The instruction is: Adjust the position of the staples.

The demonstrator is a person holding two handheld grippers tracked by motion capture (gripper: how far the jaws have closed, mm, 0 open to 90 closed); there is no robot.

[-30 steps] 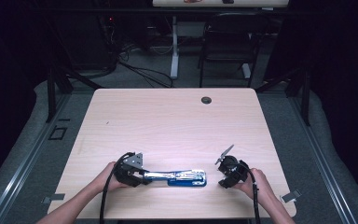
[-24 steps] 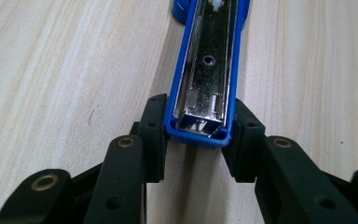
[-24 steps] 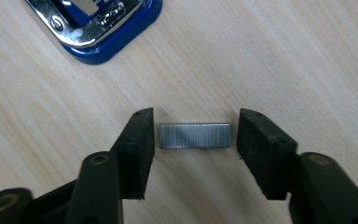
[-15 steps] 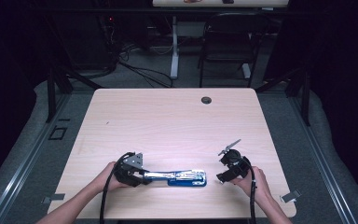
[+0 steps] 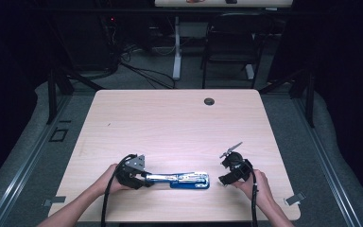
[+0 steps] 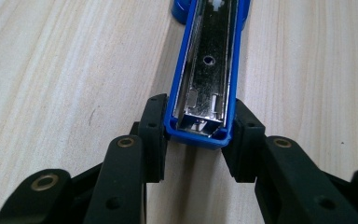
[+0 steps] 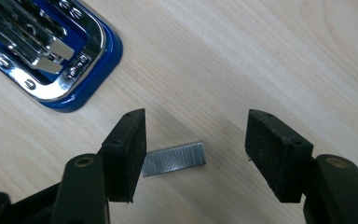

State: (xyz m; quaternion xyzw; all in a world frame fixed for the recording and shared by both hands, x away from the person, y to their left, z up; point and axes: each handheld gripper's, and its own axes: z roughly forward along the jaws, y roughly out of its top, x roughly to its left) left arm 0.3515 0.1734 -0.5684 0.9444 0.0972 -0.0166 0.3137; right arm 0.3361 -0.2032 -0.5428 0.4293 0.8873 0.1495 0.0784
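Note:
A blue and chrome stapler (image 5: 182,179) lies swung open flat near the table's front edge. My left gripper (image 5: 147,178) is shut on its left end; in the left gripper view both pads press the blue sides of the stapler (image 6: 207,70) at my left gripper (image 6: 198,137). My right gripper (image 5: 223,182) hovers just right of the stapler's rounded base (image 7: 51,51). Its jaws have just been opening and stand open at my right gripper (image 7: 196,144). A short strip of staples (image 7: 175,158) lies on the wood between them, close to the left pad and not pressed.
The light wooden table (image 5: 170,127) has a dark cable hole (image 5: 209,101) near its far edge. Metal brackets (image 5: 294,199) sit at the front corners. Beyond the table are a chair (image 5: 229,42), desk legs and floor cables in the dark.
The right gripper has shifted slightly in its hand beside the stapler's right end. The left gripper and the stapler have kept still.

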